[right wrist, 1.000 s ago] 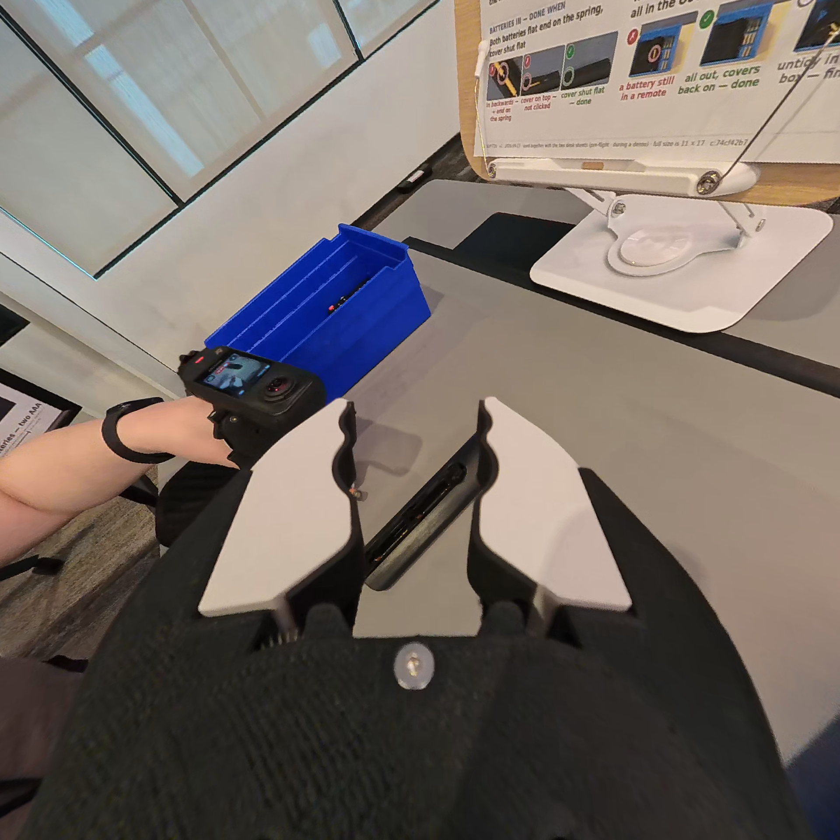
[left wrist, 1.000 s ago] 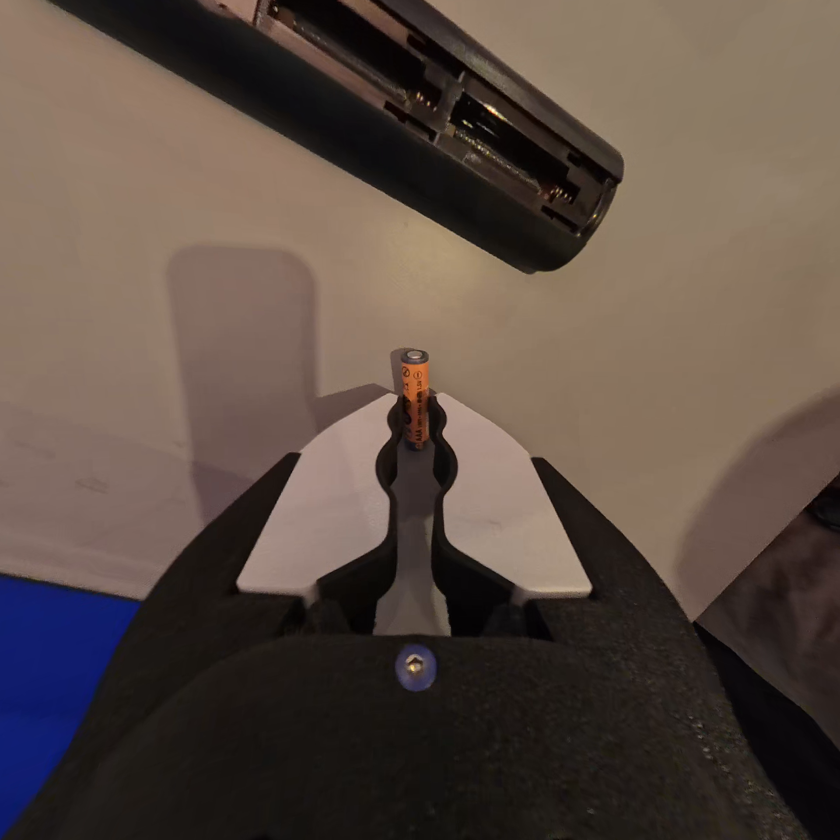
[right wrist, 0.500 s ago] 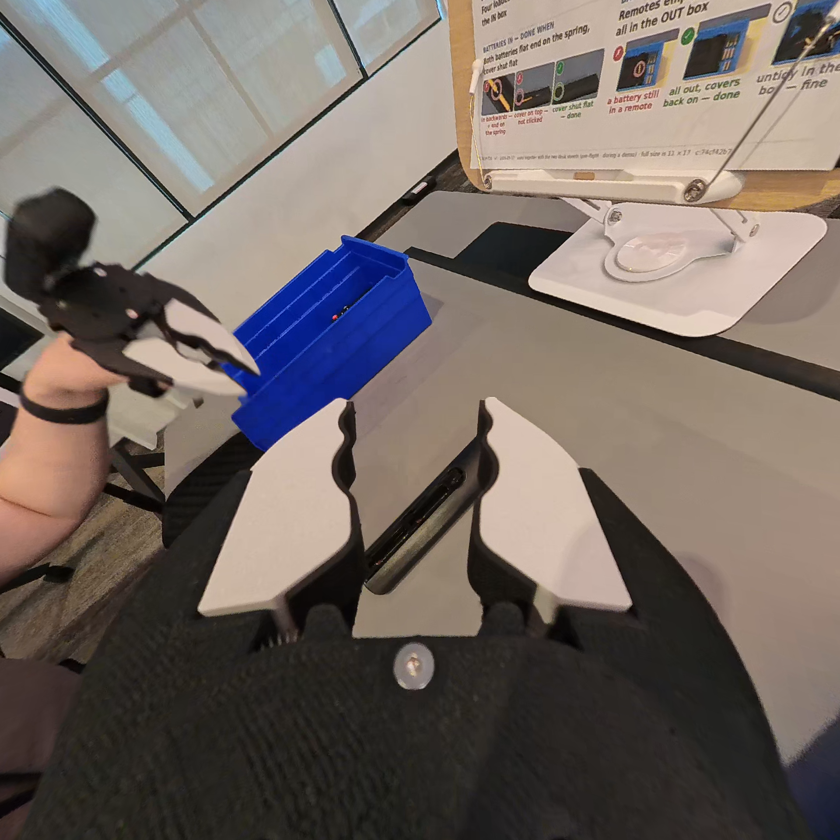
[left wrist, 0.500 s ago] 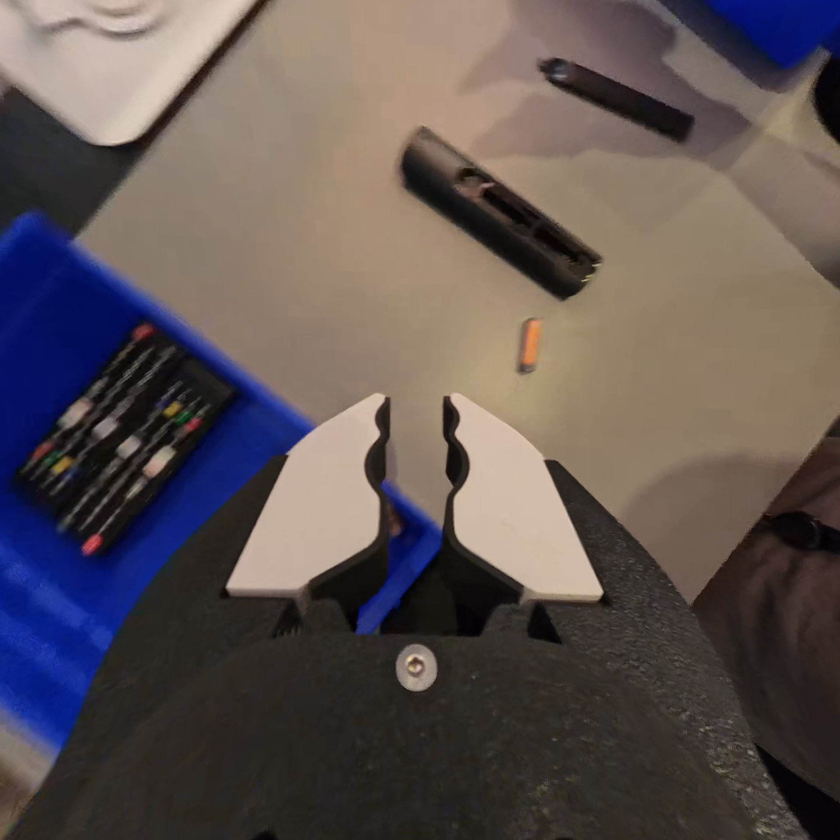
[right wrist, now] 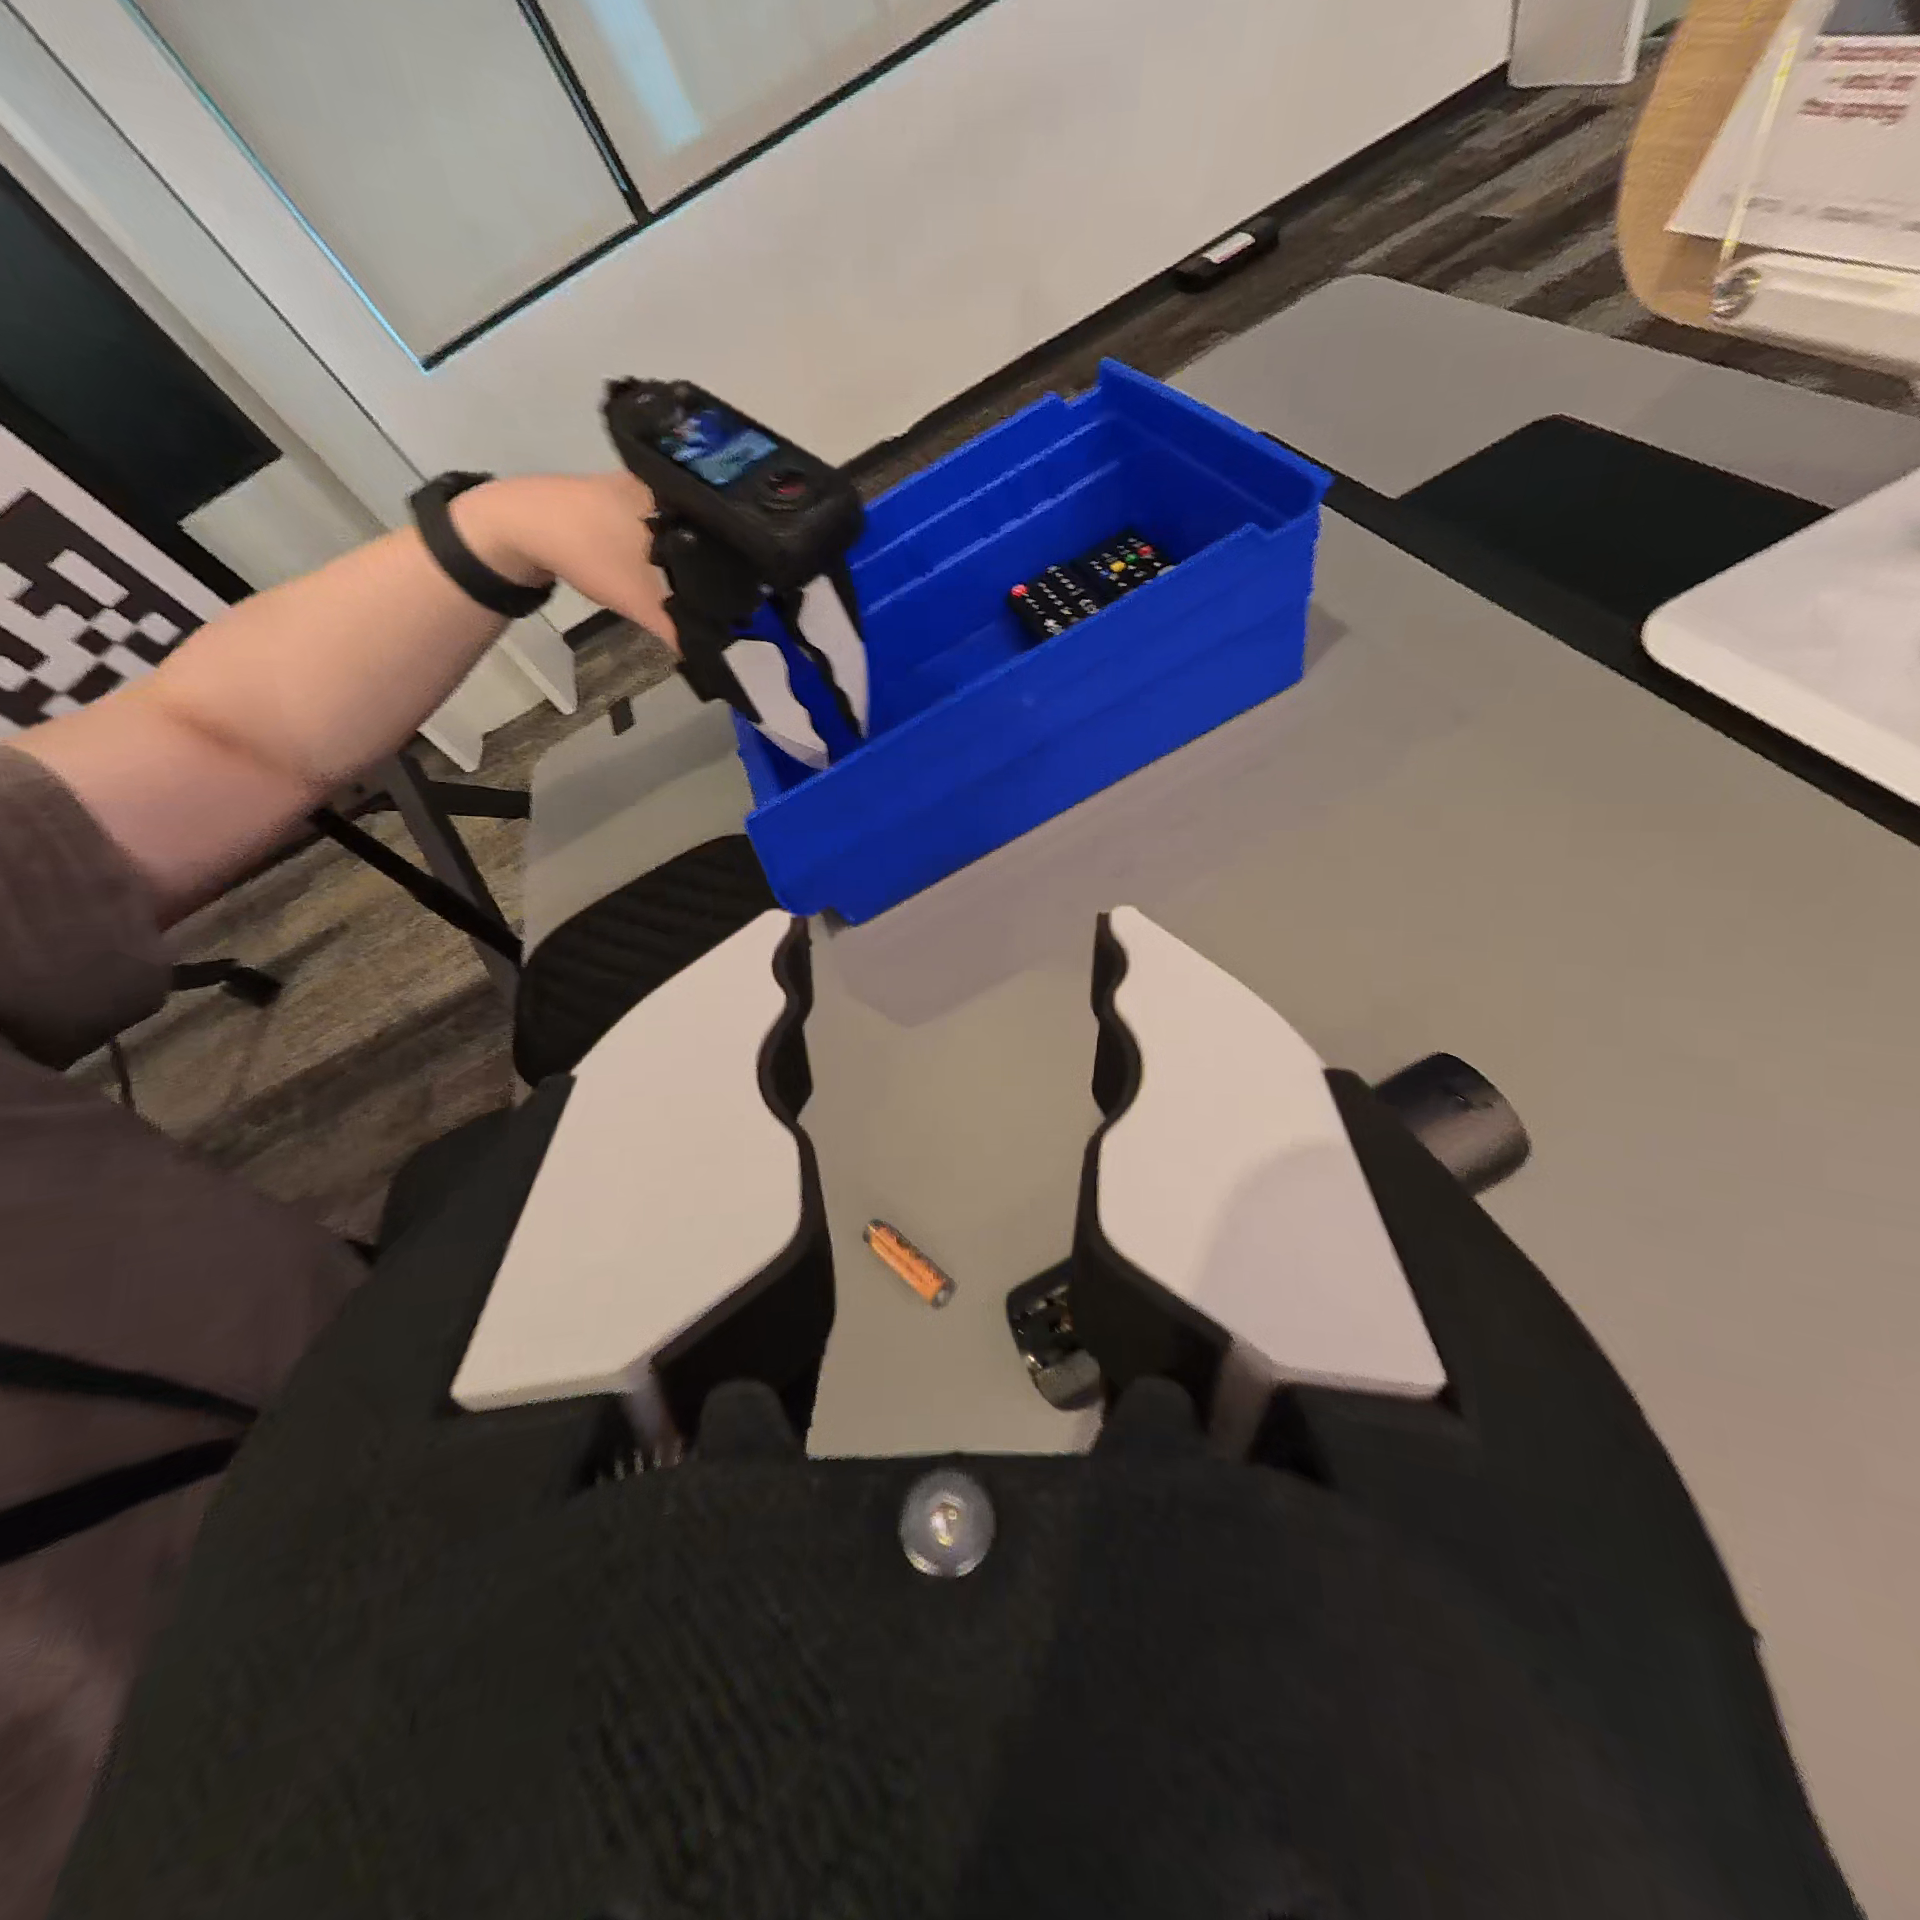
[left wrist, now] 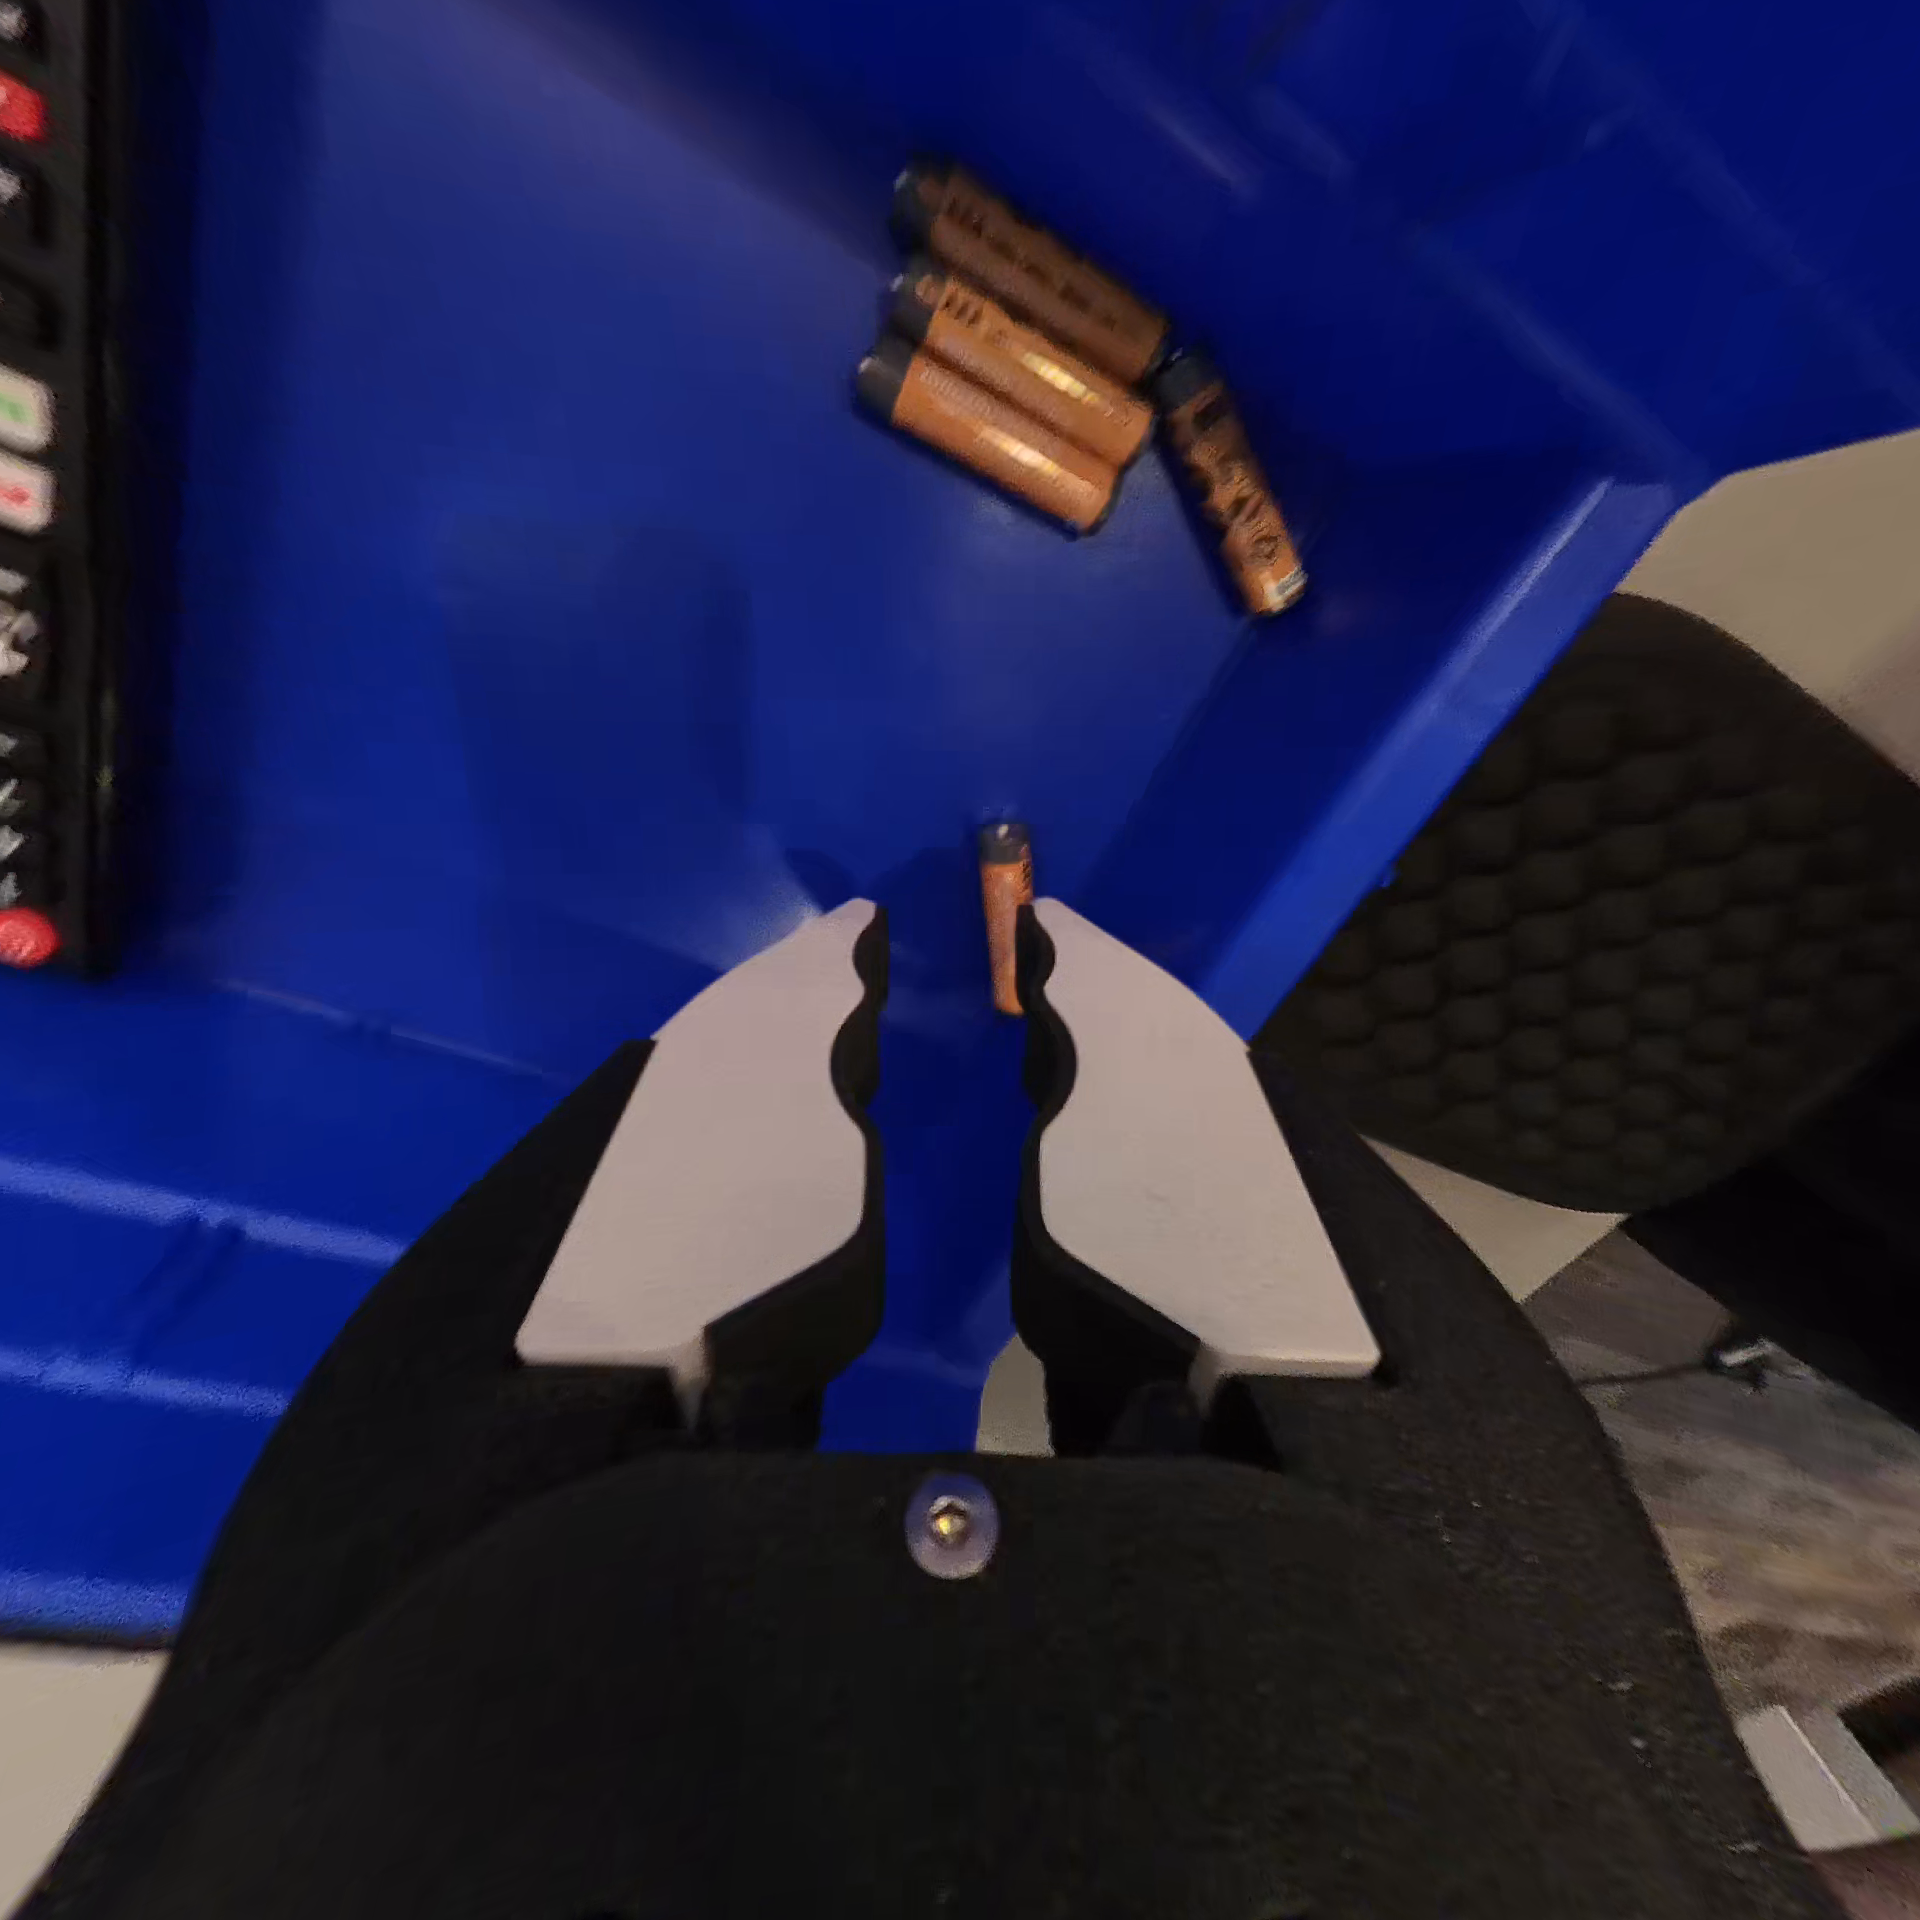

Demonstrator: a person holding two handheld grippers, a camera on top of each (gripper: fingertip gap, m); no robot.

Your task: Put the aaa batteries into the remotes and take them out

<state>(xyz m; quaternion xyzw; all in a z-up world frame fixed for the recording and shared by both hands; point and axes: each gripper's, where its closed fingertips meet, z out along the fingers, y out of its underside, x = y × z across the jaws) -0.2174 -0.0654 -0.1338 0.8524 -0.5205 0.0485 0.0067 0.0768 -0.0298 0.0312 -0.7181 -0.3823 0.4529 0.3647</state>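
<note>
Left wrist view is motion-blurred. A remote in the blue bin is cut off at the frame's left edge, far to the left of my left gripper; I see only its button rows. In the right wrist view, the black remote on the table is mostly hidden behind my right gripper's right finger; only an open end shows, and a black cylinder end pokes out past that finger.

Counts: four orange batteries loose on the bin floor ahead of the left tips, three side by side and one angled to their right. One more battery lies against the inner face of the left gripper's right finger; I cannot tell whether it is touching the bin floor. One battery on the grey table sits between the right gripper's fingers, nearer the palm. Two remotes lie in the bin, seen far ahead.

Pose: left gripper tips dip into the bin's near corner, jaws parted, left finger clear of the battery, so nothing clamped. Right gripper hovers over the table, jaws wide, empty
</note>
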